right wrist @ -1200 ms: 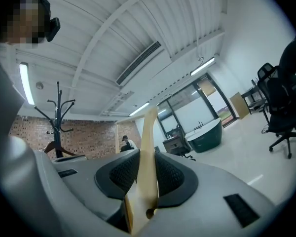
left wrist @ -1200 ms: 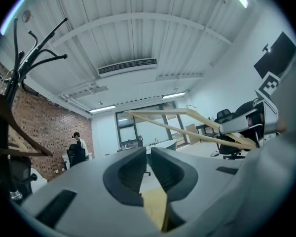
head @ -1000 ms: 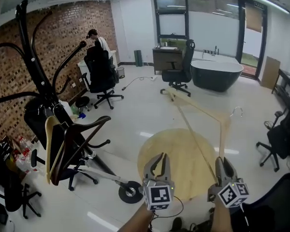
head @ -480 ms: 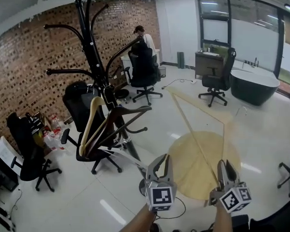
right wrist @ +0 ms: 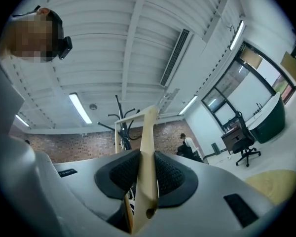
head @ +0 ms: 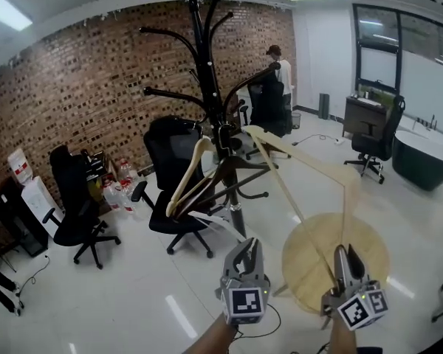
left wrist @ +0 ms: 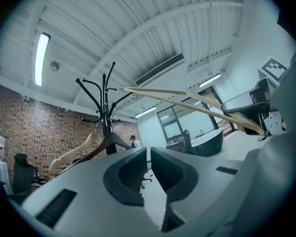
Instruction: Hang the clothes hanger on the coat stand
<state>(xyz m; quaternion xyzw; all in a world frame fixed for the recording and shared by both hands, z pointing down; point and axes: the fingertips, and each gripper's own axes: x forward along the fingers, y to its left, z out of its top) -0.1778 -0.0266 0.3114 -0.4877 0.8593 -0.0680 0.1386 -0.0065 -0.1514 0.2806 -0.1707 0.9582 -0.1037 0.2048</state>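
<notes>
Head view looks down, both gripper views upward; all share coat stand point(head: 207, 65).

Coat stand point(head: 205, 57) top free, hangers point(head: 186, 177) below

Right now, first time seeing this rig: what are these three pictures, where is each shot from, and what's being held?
There is no robot here. A person carries a two-jaw gripper in each hand. The head view comes from a camera on the person's head, looking forward and down. The left gripper shows at its left and the right gripper at its right. The other two pictures come from wide-angle cameras that ride on each gripper and look along its jaws.

The right gripper's jaws are clamped on a pale wooden hanger, which reaches toward the black coat stand. The left gripper's jaws are nearly together with nothing between them.

On the stand hang a light hanger and a dark hanger. A round wooden table sits below the grippers.
</notes>
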